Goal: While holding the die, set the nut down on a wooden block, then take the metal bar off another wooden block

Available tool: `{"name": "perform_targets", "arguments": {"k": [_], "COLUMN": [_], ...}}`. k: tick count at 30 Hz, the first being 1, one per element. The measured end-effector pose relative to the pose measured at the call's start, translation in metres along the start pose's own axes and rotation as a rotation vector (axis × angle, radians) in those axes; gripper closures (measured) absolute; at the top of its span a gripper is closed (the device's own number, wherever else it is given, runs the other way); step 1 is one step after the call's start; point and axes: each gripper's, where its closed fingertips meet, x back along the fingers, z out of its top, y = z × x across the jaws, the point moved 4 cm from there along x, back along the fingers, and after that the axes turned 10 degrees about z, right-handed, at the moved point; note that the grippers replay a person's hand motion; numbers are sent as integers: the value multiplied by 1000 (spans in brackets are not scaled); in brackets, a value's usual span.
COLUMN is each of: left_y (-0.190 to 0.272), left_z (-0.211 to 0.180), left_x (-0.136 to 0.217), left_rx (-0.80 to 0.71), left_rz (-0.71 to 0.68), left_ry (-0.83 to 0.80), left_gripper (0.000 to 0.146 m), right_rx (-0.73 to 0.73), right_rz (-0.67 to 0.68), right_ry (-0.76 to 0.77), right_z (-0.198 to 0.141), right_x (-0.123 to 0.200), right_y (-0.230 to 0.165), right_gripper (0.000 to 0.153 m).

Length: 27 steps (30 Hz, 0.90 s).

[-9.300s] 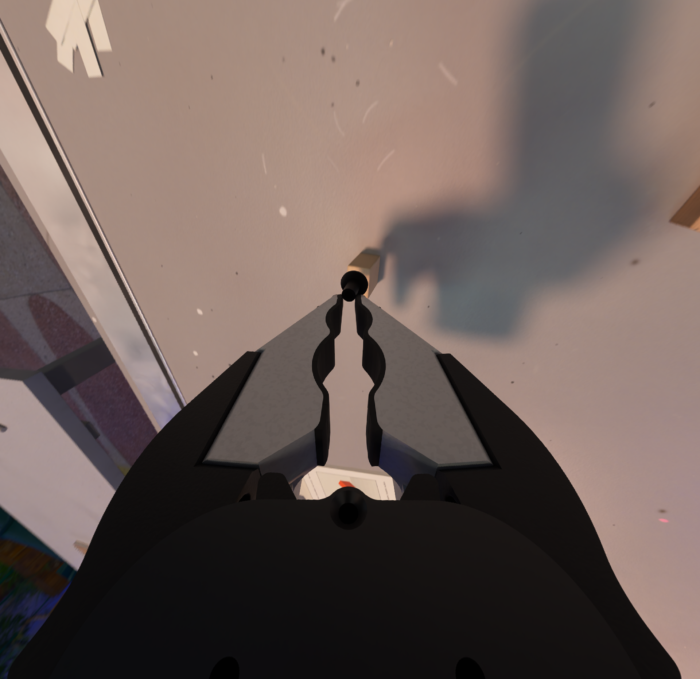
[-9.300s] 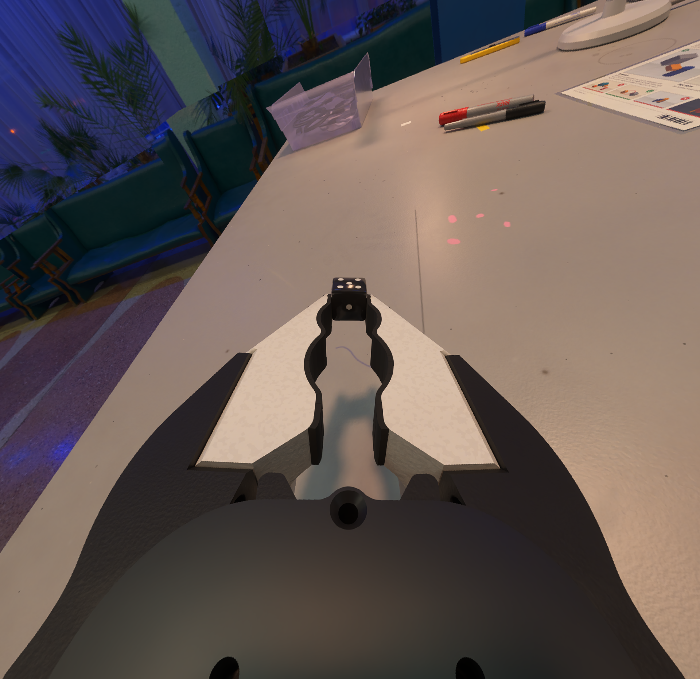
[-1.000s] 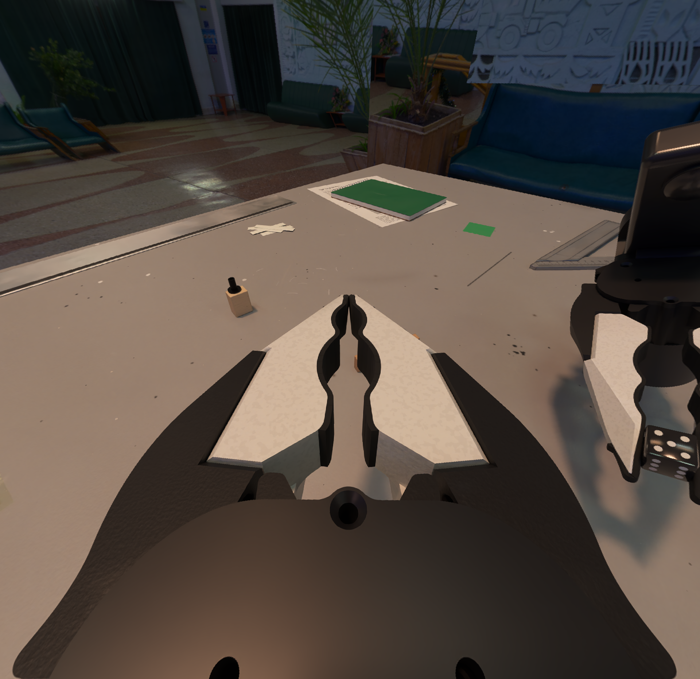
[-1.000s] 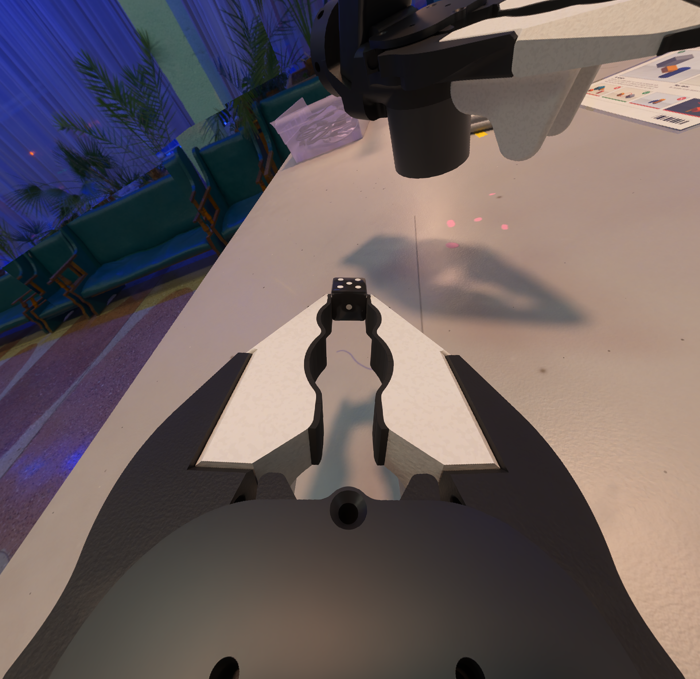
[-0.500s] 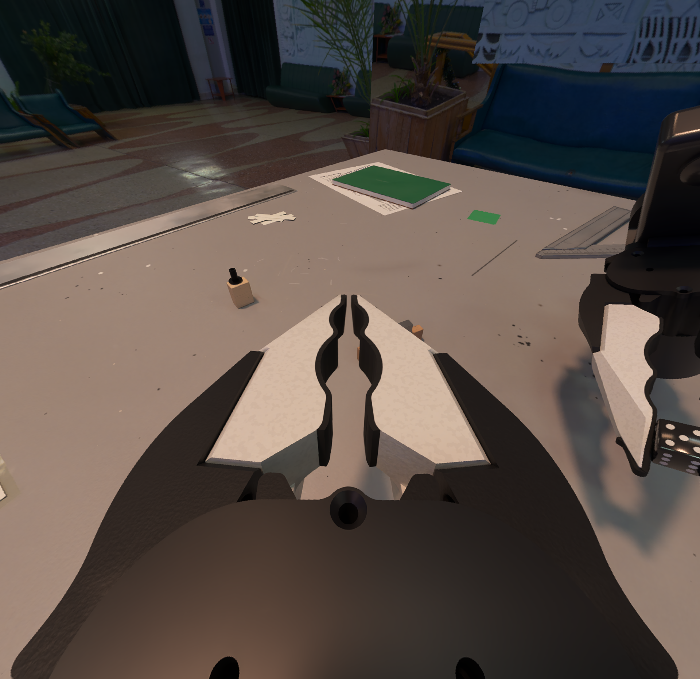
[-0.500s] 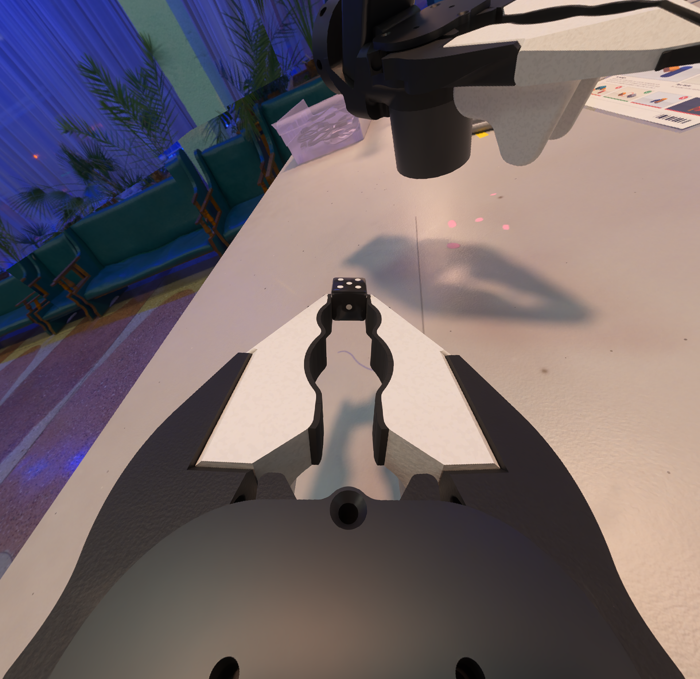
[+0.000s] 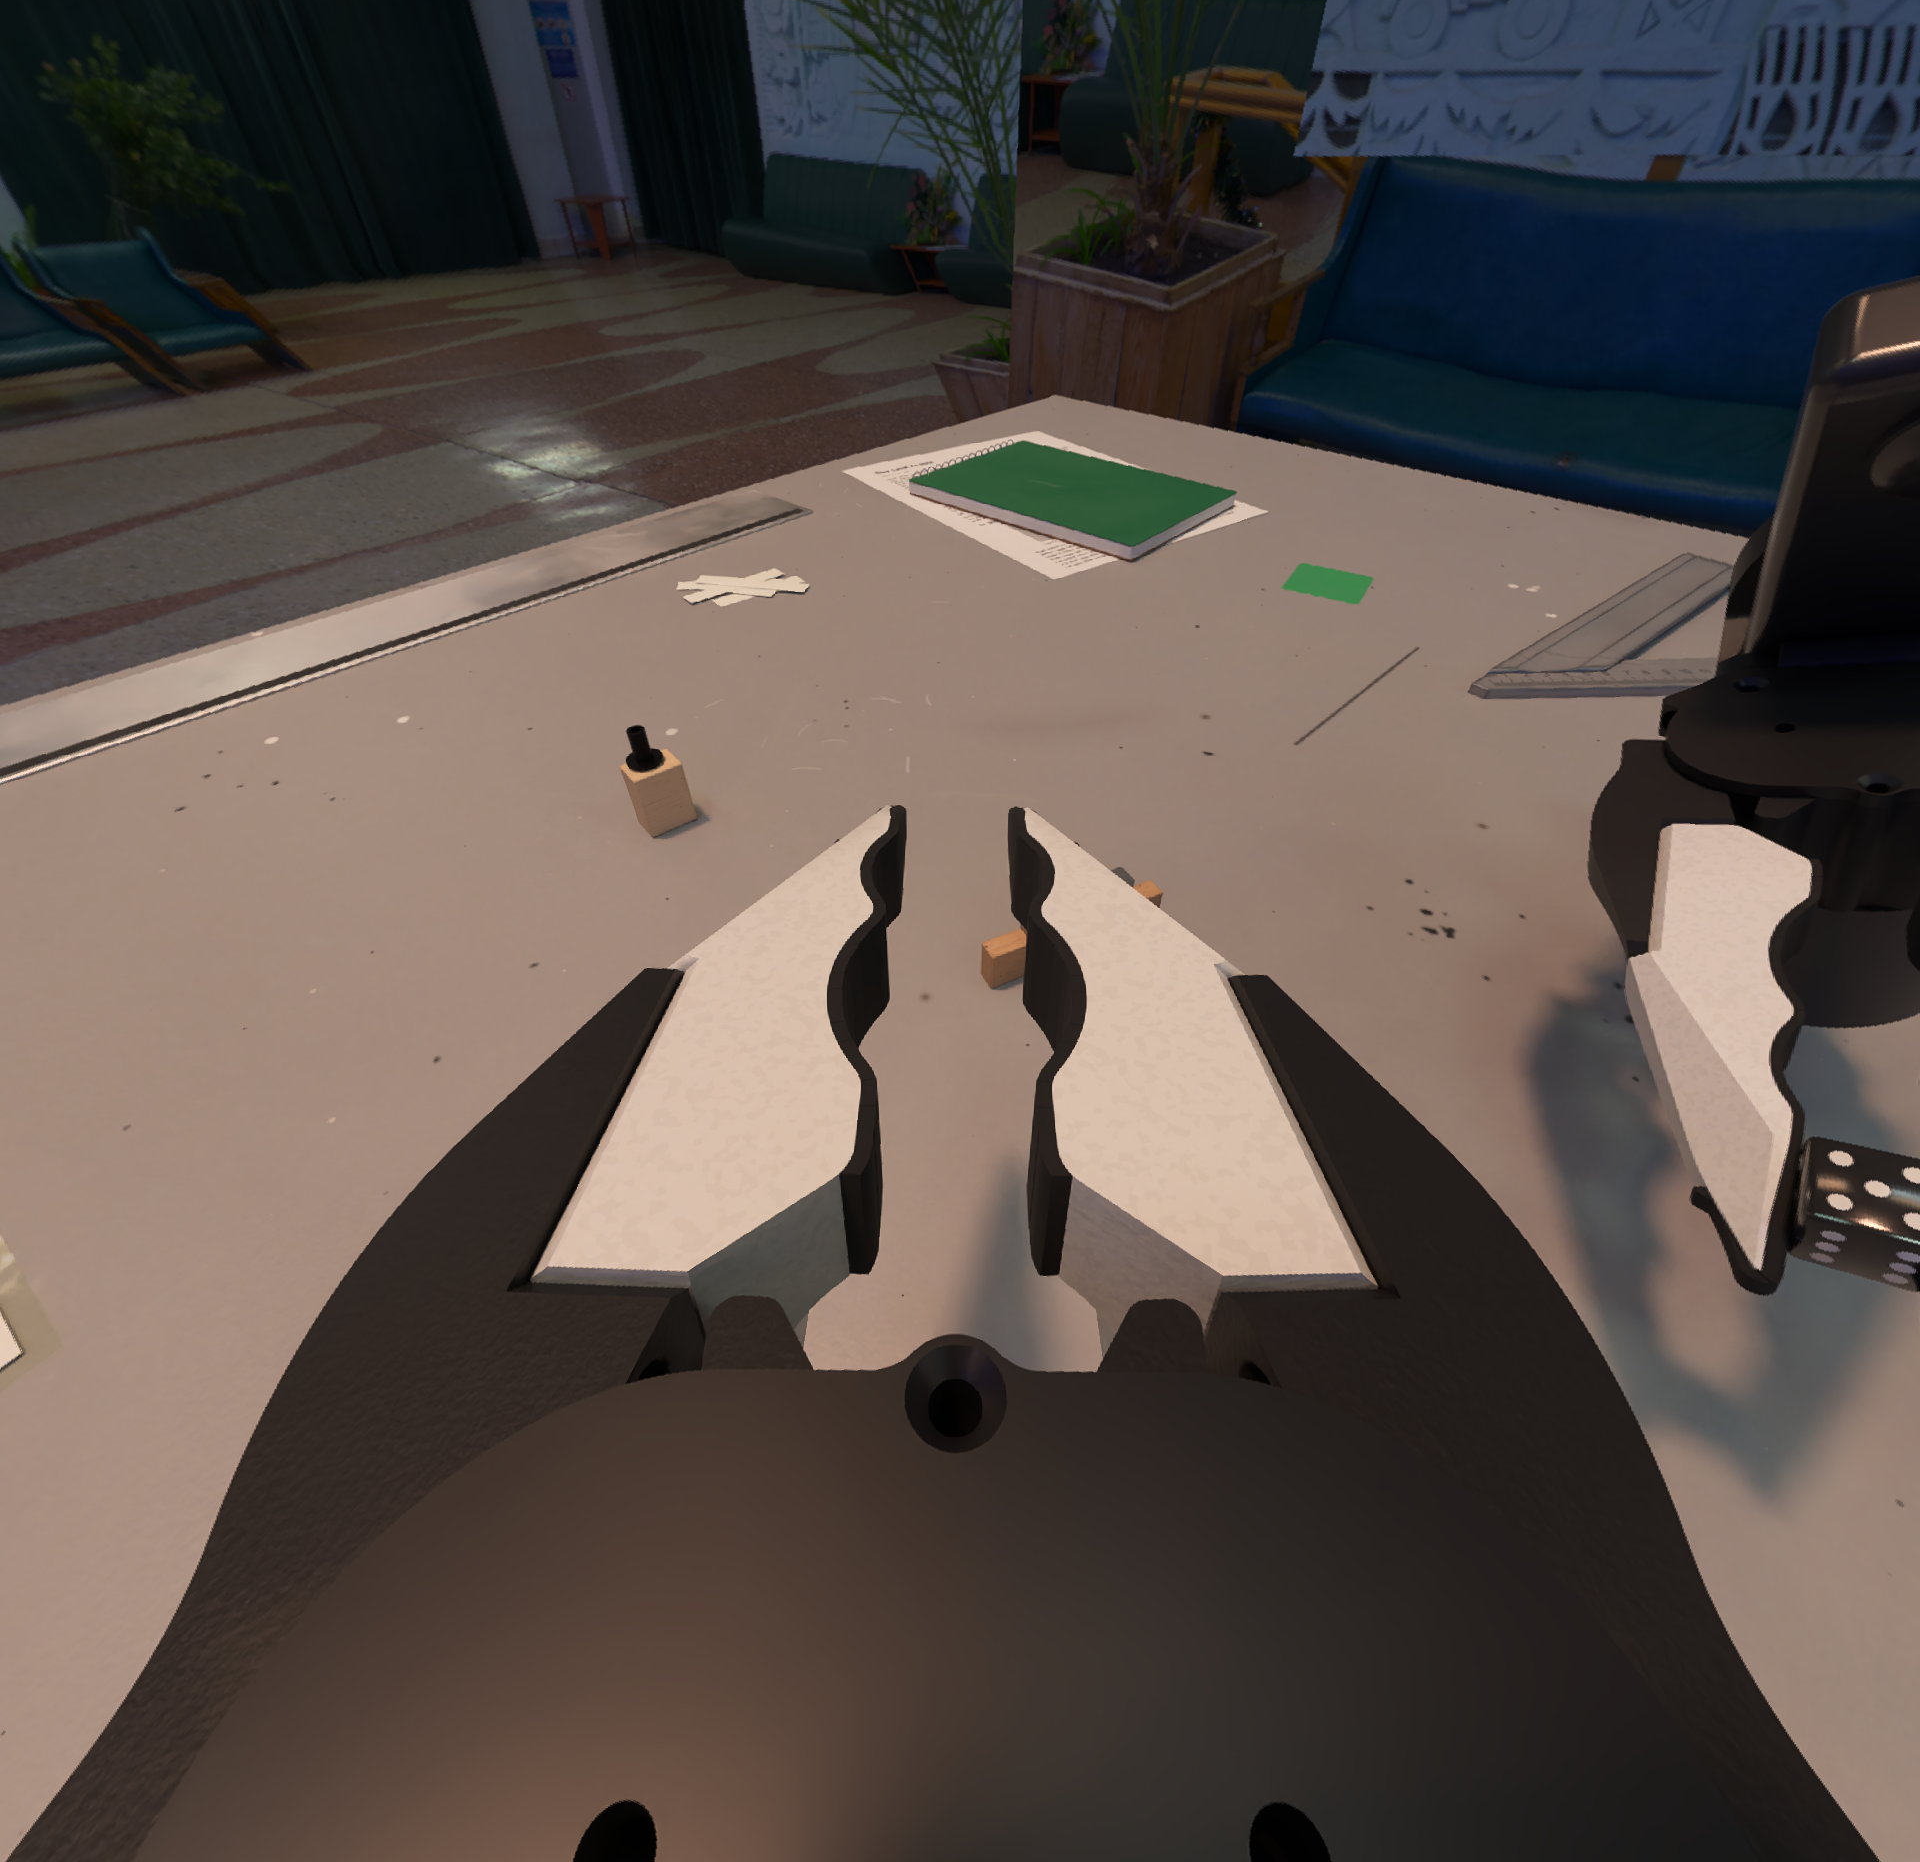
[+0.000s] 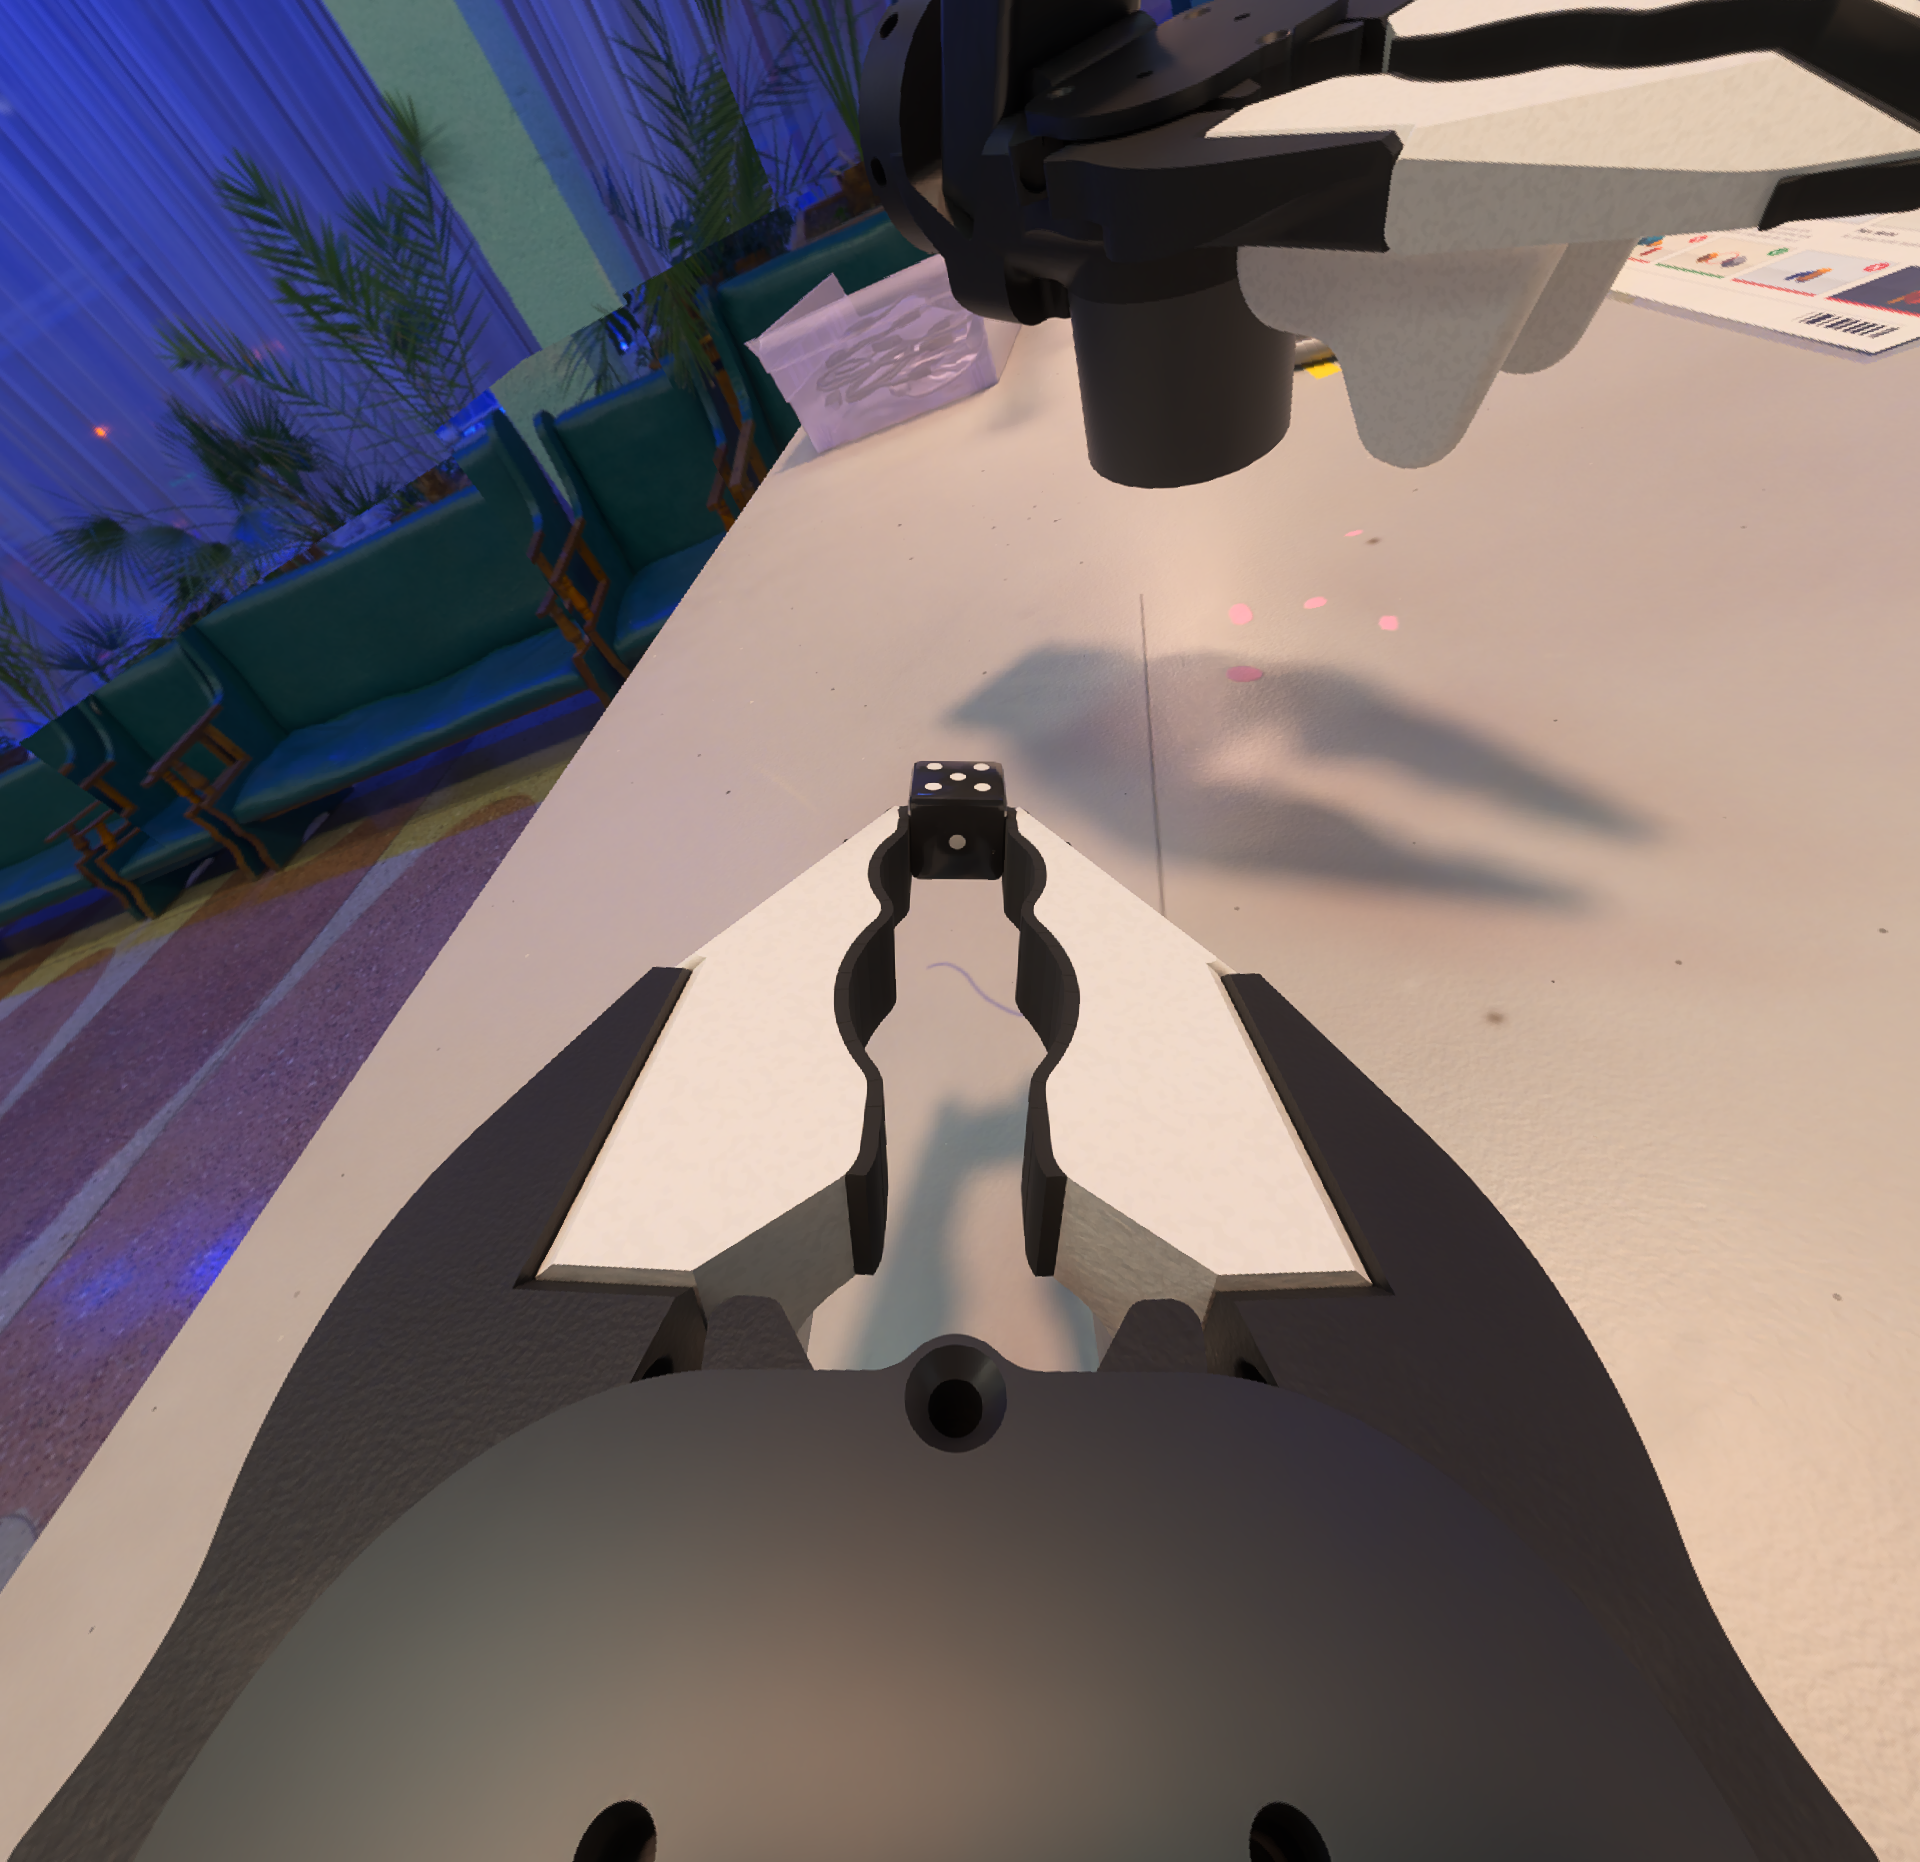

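The left gripper [image 7: 956, 825] is held above the table [image 7: 312, 981] with its 2 fingers parted and nothing between them; a low wooden block [image 7: 1004, 958] is seen in the gap beside the right finger's inner edge, mostly hidden by it, and a grey sliver past that finger may be the metal bar, though this cannot be told. The black nut [image 7: 641, 750] is seated atop a second wooden block [image 7: 659, 794], well to the left of the fingertips. The die [image 8: 956, 820] is pinched between the tips of the right gripper [image 8: 956, 838].
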Motion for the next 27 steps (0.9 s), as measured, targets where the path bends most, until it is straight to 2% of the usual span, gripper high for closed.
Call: {"name": "perform_targets", "arguments": {"k": [6, 8, 12, 15, 18, 22, 27], "left_y": [1, 4, 16, 27, 39, 54, 56], "left_z": [12, 19, 29, 30, 26, 6, -25], "left_x": [5, 4, -9, -29, -59, -95, -115], "left_rx": [-34, -117, -444, -734, -929, -995, -1019], "left_rz": [-18, -55, -199, -372, -530, -730, -803], "left_ry": [5, -40, -294, -502, -672, -825, -951], "left_gripper": [126, 118, 107, 105, 105, 109, 116], "right_rx": [0, 3, 21, 46, 71, 91, 91], "right_rz": [-11, -17, -26, -32, -38, -45, -39], "right_ry": [-5, -11, -16, -39, -63, -83, -86], "right_z": [0, 0, 0, -2, -4, -5, -6], "right_x": [-1, -1, -2, -4, -6, -7, -7], "right_y": [1, 1, 0, -2, -4, -6, -6], "right_gripper": [136, 136, 136, 136, 136, 136, 136]}}
